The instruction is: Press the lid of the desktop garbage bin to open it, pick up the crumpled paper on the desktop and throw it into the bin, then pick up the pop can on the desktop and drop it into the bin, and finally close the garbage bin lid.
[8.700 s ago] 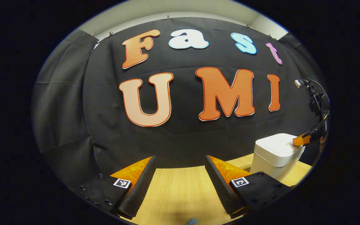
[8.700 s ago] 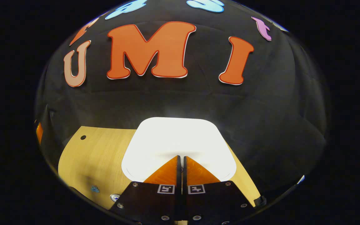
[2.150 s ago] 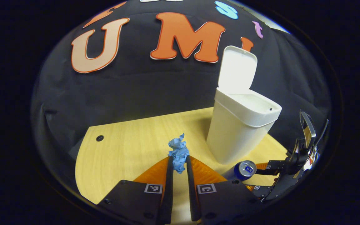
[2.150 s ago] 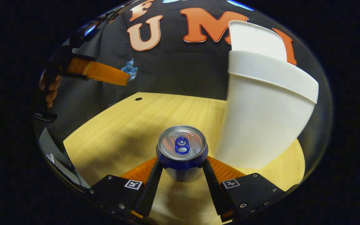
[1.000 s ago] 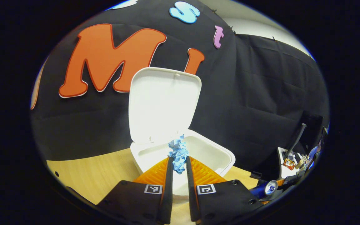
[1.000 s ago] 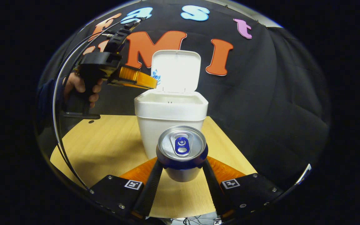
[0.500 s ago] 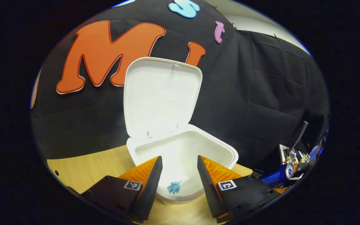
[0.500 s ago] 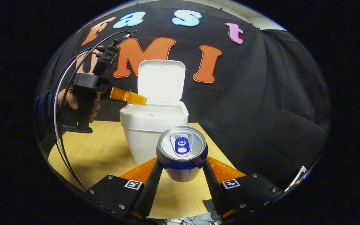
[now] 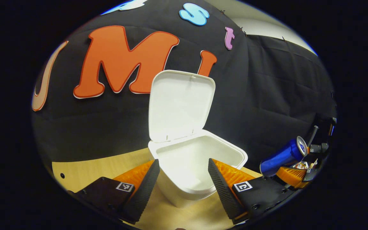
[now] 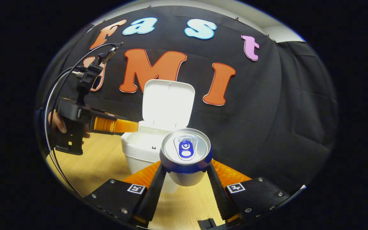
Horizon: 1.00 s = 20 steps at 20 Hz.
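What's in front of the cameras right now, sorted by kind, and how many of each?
Bins: 1, white, lid up
Drink cans: 1, blue, held in the right gripper
Grippers: 2, the left gripper open over the bin
Tables: 1, wooden
Total: 5

The light wood-grain desktop [image 9: 91,171] has a small round hole [image 9: 62,175] near its edge. The white garbage bin [image 10: 141,153] stands directly on it, lid [image 9: 179,103] raised upright.

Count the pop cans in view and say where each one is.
1: the pop can, clamped in the right gripper, held up in the air near the open garbage bin. More could lie hidden inside the bin.
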Available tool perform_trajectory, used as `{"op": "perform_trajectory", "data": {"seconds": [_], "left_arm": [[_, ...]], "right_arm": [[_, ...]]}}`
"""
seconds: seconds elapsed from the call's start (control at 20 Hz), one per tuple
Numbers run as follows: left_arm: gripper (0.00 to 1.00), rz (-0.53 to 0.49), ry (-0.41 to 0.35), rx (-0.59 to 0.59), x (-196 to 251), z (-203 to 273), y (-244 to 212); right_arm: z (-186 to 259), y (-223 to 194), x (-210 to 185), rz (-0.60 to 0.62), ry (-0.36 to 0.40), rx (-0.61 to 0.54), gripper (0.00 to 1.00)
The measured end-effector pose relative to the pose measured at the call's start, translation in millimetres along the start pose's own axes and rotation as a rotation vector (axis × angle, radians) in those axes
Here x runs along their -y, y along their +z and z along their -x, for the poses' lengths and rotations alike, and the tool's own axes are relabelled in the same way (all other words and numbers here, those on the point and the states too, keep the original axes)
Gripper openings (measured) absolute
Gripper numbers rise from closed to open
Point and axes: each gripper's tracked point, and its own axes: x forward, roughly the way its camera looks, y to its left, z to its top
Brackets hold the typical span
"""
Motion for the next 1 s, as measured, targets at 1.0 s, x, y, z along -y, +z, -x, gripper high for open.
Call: {"op": "perform_trajectory", "data": {"seconds": [1.0], "left_arm": [[0.97,0.117,0.46,-0.026,-146,175,-82]], "right_arm": [[-87,69,-64,0.047,0.197,0.111,0.77]]}}
